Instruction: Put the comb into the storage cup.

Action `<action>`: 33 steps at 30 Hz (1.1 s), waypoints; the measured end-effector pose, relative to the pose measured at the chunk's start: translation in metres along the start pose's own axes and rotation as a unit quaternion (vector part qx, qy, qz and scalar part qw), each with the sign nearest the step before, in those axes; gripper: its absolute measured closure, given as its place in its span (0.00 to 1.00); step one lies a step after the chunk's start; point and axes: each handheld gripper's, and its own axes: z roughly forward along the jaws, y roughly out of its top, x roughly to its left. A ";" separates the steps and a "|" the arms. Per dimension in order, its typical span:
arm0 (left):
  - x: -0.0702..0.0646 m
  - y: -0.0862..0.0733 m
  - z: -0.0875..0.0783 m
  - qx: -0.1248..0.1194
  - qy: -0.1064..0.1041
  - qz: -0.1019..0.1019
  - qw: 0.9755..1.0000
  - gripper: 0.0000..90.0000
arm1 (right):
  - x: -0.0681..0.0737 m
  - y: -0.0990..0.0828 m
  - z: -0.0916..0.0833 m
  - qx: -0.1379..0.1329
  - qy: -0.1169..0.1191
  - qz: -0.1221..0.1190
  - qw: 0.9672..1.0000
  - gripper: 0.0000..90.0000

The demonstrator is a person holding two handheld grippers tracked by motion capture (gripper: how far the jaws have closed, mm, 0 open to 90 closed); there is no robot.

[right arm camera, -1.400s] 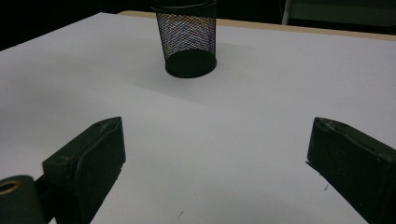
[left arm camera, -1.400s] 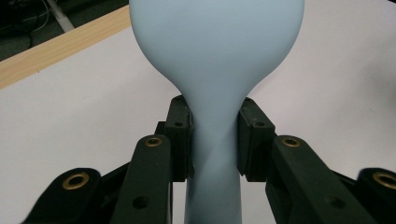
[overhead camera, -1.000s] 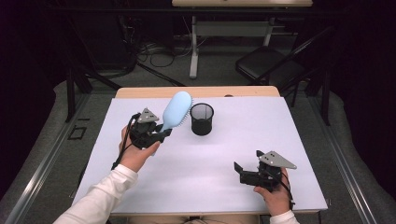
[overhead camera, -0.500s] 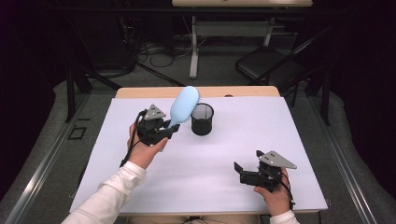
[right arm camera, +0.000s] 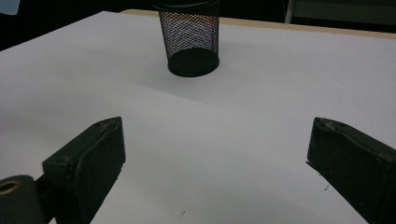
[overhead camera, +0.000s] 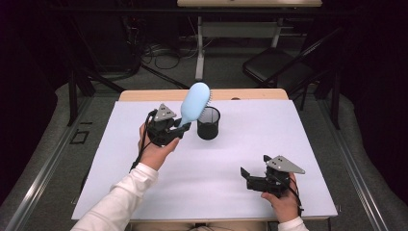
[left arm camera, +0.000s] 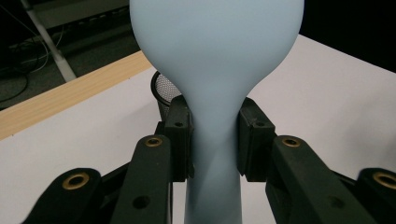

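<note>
Left gripper [overhead camera: 179, 129]: clamped on the narrow neck of the pale blue hairbrush [overhead camera: 194, 103] — in the left gripper view both pads press its sides.
Left hand [overhead camera: 155, 152]: raised off the tabletop [overhead camera: 298, 144], white-sleeved forearm reaching forward from the bottom left, gripper angled up and toward the cup.
Hairbrush: tilted, head uppermost and leaning toward the black mesh cup [overhead camera: 208, 123]; its head hangs by the cup's left rim, seemingly just over it, though contact cannot be made out from above.
Mesh cup: upright near the far middle of the white tabletop, with nothing to be seen inside through the mesh in the right gripper view [right arm camera: 189, 35].
Right gripper [overhead camera: 251, 177]: jaws spread wide with nothing between them — only bare tabletop shows in the gap.
Right hand [overhead camera: 281, 199]: low at the near right edge, gripper pointing left and forward, well apart from the cup.
</note>
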 end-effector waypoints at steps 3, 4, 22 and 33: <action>-0.001 0.001 0.004 -0.006 0.002 -0.001 1.000 0.78 | 0.000 0.000 0.000 0.002 0.001 -0.001 1.000 0.04; -0.001 0.001 0.005 -0.008 0.001 -0.001 1.000 0.78 | 0.000 0.000 0.000 0.001 0.002 0.000 1.000 0.04; -0.003 0.004 0.020 -0.027 0.016 -0.005 0.999 0.78 | 0.000 0.000 0.001 0.003 0.002 0.002 1.000 0.04; -0.002 0.002 0.029 -0.041 0.019 -0.008 0.999 0.78 | 0.000 0.000 0.003 0.007 -0.001 0.000 1.000 0.04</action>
